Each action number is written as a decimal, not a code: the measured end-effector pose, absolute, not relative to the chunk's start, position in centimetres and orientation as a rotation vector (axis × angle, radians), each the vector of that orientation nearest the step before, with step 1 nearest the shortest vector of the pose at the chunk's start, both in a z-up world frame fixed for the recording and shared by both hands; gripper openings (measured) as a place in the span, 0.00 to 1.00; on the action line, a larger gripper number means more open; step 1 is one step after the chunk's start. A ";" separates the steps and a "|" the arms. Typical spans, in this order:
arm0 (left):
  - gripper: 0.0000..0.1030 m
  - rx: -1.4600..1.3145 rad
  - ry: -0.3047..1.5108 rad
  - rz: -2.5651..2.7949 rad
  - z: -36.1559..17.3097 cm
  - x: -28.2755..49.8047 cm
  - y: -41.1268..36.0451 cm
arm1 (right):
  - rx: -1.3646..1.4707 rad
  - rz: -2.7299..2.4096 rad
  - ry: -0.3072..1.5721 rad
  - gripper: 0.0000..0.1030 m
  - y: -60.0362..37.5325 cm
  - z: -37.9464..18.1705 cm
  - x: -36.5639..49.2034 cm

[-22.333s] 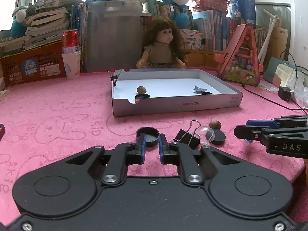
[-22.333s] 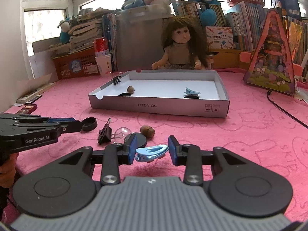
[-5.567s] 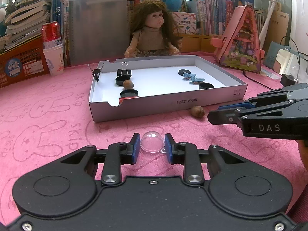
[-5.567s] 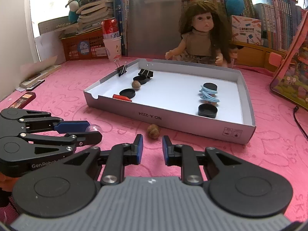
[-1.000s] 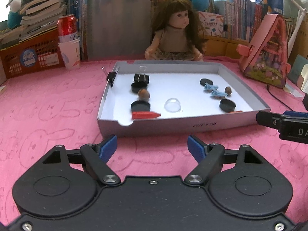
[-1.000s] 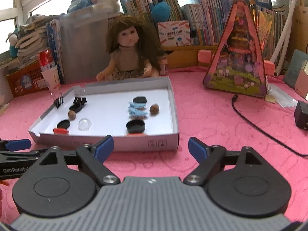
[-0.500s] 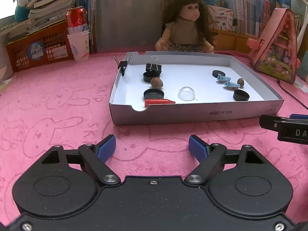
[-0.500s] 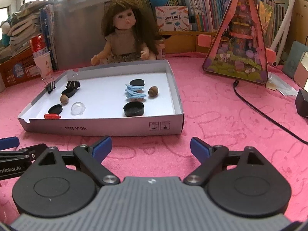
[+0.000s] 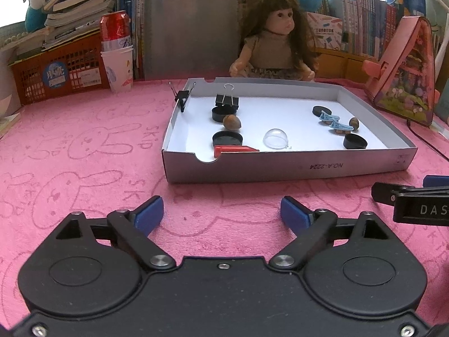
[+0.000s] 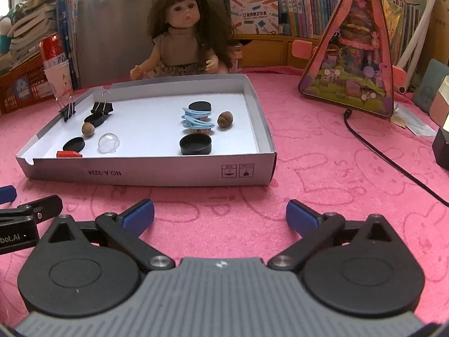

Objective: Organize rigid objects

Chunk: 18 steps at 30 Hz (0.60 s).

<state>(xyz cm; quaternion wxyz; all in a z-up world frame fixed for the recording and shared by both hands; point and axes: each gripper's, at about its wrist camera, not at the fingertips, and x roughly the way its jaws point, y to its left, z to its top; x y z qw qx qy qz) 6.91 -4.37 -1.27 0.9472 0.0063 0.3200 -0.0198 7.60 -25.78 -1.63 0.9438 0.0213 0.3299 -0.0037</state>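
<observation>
Left tongs (image 9: pixel 221 213): black housing, blue pads, silver screws. Right tongs (image 10: pixel 220 215): grey ribbed housing, side lettering, perhaps "DAS".

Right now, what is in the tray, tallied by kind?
In the white tray:
Black round caps: 4
Binder clips: 2, one clipped on the left wall
Brown nuts: 2
Blue hair clips: 2
Clear dome: 1
Red piece: 1
Total: 12

Probably a home: doll (image 9: pixel 276 45), crammed bookshelves (image 10: pixel 294 5).
</observation>
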 end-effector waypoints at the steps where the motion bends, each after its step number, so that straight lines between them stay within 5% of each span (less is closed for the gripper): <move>1: 0.90 0.013 0.653 -0.039 -1.3 6.9 -4.4 | 0.039 -0.009 0.675 1.00 -25.7 -1.7 7.6; 18: 0.99 0.007 0.671 -0.017 -1.5 7.4 -4.3 | 0.011 -0.018 0.682 1.00 -25.2 -1.9 7.7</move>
